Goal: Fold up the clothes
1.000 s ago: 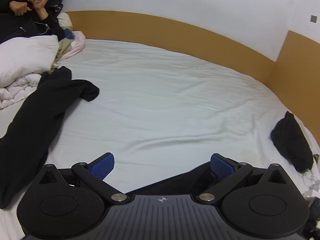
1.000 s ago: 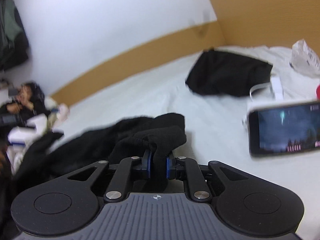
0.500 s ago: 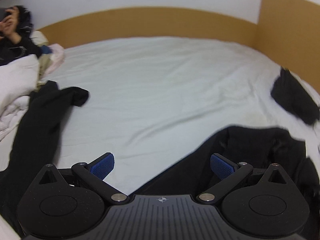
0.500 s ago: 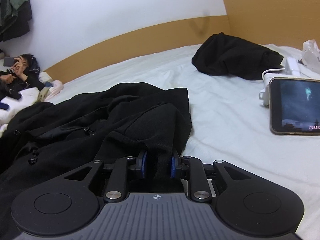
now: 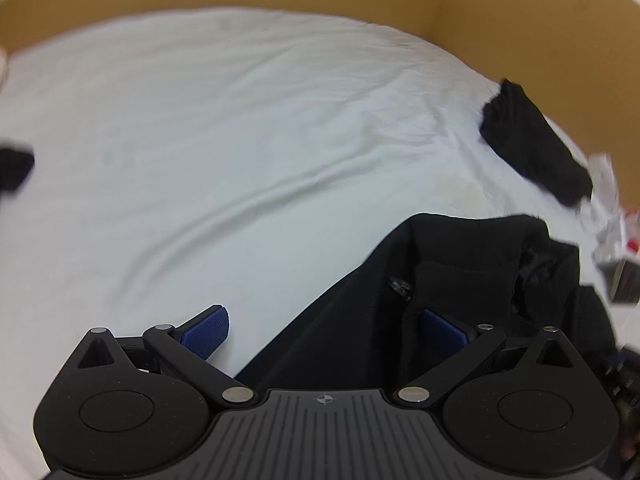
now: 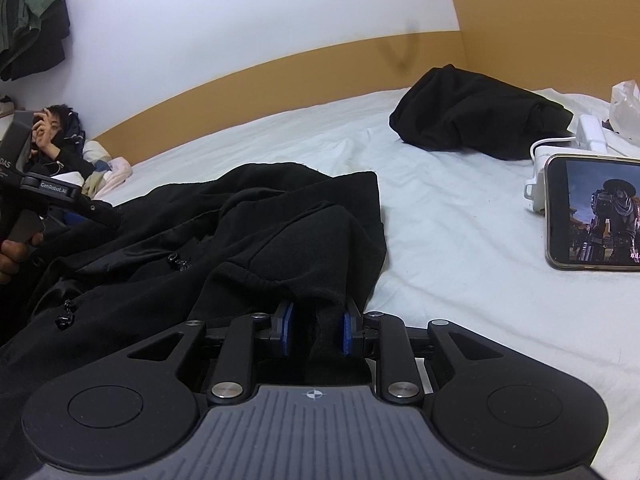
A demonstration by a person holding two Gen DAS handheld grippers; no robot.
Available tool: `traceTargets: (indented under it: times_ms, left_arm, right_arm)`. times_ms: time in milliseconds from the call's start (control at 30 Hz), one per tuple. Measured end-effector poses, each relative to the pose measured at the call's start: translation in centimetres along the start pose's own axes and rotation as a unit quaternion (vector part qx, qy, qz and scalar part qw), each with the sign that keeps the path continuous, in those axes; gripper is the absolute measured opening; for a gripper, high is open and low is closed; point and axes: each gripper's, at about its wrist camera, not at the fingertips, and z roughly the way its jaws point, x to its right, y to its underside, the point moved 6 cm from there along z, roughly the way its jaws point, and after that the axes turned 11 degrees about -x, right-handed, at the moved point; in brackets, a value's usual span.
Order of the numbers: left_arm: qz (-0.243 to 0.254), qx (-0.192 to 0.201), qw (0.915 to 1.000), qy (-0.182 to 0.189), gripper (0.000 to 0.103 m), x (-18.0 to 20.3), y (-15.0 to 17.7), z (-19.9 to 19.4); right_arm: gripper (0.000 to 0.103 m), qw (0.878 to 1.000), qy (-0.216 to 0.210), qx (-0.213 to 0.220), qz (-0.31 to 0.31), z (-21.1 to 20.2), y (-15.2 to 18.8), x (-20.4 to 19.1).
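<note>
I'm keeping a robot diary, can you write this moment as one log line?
task: fold clothes | right gripper: shut on black jacket | left gripper: open over jacket edge | place: white bed | nearby: phone

Bare sheet [image 5: 240,140] ahead; phone [image 6: 596,212], dark bundle [image 6: 476,116] crowd right

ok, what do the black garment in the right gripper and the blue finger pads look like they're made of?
Black garment: soft matte knit, probably fleece or cotton jersey; it drapes in thick folds with a ribbed hem. Blue finger pads: looks like textured rubber or woven grip, going by the fine crosshatch; can't tell which.
</note>
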Motion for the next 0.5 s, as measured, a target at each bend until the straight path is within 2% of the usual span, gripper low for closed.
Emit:
traceTargets:
  times_ms: [33,100,267,433,500]
  left_arm:
    - [-0.012,-0.014,0.9998,0.010,0.101,-0.5,0.1,0.3]
    - [0.001,-0.030,0.9995,0.009,0.100,-0.1,0.1,0.8]
    - [0.087,-0.024,0.9957,0.021,0.099,4.3,-0.7,1.6]
    - [0.141,-0.050,0.9888,-0.004,0.100,5.5,0.1,4.4]
    - [0.158,-0.039,0.9866,-0.018,0.101,5.8,0.6,4.7]
  right_arm:
    - [0.025,1.000,-0.002,0.000,0.001,0.0,0.0,0.0]
    - [0.025,1.000,-0.010,-0.001,0.003,0.0,0.0,0.1]
    - [0.026,1.000,-0.023,-0.002,0.008,0.0,0.0,0.2]
    - [0.028,1.000,-0.028,-0.003,0.004,-0.1,0.0,0.1]
    - [0.029,1.000,-0.030,-0.003,0.003,-0.1,0.0,0.0]
